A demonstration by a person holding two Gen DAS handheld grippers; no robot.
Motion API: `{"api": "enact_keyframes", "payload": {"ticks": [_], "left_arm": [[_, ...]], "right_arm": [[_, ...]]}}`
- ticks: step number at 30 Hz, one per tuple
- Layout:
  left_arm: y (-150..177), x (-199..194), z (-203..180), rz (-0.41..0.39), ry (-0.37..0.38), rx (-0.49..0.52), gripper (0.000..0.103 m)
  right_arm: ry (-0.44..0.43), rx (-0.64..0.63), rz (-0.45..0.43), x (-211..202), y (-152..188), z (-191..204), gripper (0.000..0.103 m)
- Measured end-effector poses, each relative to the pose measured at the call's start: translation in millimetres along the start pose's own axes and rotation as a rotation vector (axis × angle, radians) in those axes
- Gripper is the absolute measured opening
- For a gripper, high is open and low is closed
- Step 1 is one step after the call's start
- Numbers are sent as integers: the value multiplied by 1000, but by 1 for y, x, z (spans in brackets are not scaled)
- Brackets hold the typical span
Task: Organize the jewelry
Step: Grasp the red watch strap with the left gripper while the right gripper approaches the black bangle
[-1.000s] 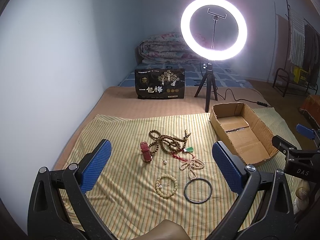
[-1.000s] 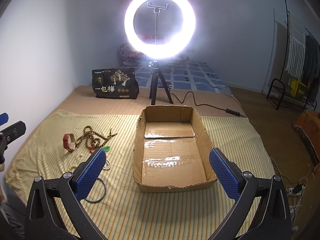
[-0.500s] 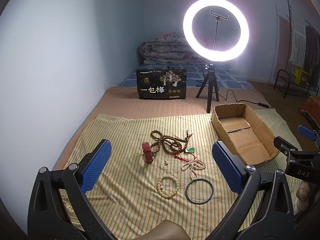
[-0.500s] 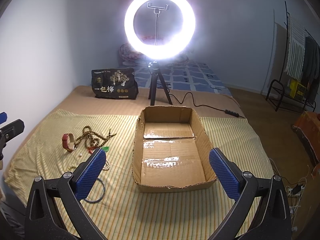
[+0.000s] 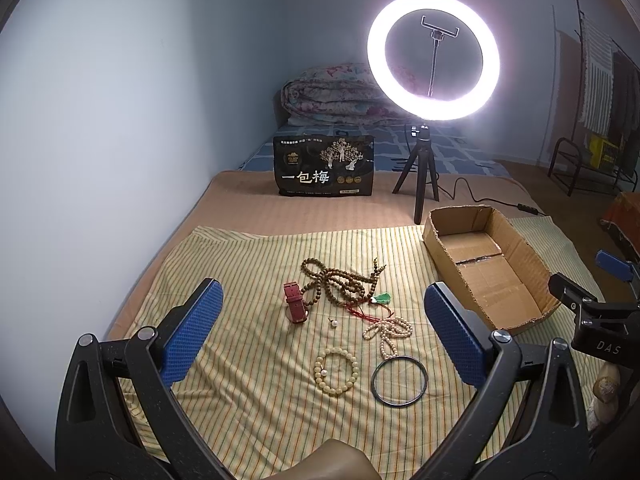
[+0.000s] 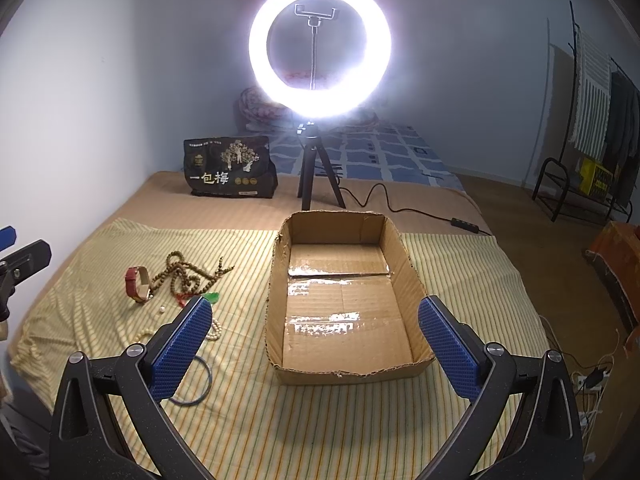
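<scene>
Jewelry lies on a striped cloth: a red watch, a long brown bead necklace, a green pendant on red cord, a small pearl, a pale bead strand, a cream bead bracelet and a dark bangle. An empty cardboard box stands to their right. My left gripper is open above the jewelry and holds nothing. My right gripper is open above the box's near end and holds nothing.
A lit ring light on a tripod stands behind the cloth, its cable running right. A black snack bag stands left of it. A folded quilt lies at the back. A clothes rack stands far right.
Both views have shifted only slightly; the jewelry and box sit a little further right in the left wrist view. Nothing was picked up or moved.
</scene>
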State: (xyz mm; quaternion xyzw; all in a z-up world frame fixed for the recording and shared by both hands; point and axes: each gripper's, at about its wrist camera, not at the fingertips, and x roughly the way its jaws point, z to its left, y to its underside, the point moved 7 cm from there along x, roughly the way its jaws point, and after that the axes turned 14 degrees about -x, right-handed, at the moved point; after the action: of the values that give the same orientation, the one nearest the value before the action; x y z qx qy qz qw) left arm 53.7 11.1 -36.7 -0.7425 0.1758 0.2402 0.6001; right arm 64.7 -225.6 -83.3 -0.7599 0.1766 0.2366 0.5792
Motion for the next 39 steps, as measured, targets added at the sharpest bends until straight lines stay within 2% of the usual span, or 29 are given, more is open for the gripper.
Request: {"api": "enact_keyframes", "payload": {"ticks": [11,19,23,28,32,34,39], "left_arm": [[0,12,8,19,-17,-17,103],[-6,35,28,51,-73,-67,103],[-7,43,40,66,-102,-89,103],[-4,55,51,108,-127,-99,103],[-1,70,57,184,-103,-127,102],[-1,79,60,213,-104,-133,94],[5,108,64,324,-67,-165,82]], "right_arm": [[-24,-23,2,5,0,10,102],[-114,-74,5,23,3,32,102],[-127,-96,10,33,5,42,102],[-181,-132,21,41,9,59,102],[-226,-165,44,48,13,76,102],[-261,-187,68,51,16,86,102],[-341,-269,122,60,28,112,102]]}}
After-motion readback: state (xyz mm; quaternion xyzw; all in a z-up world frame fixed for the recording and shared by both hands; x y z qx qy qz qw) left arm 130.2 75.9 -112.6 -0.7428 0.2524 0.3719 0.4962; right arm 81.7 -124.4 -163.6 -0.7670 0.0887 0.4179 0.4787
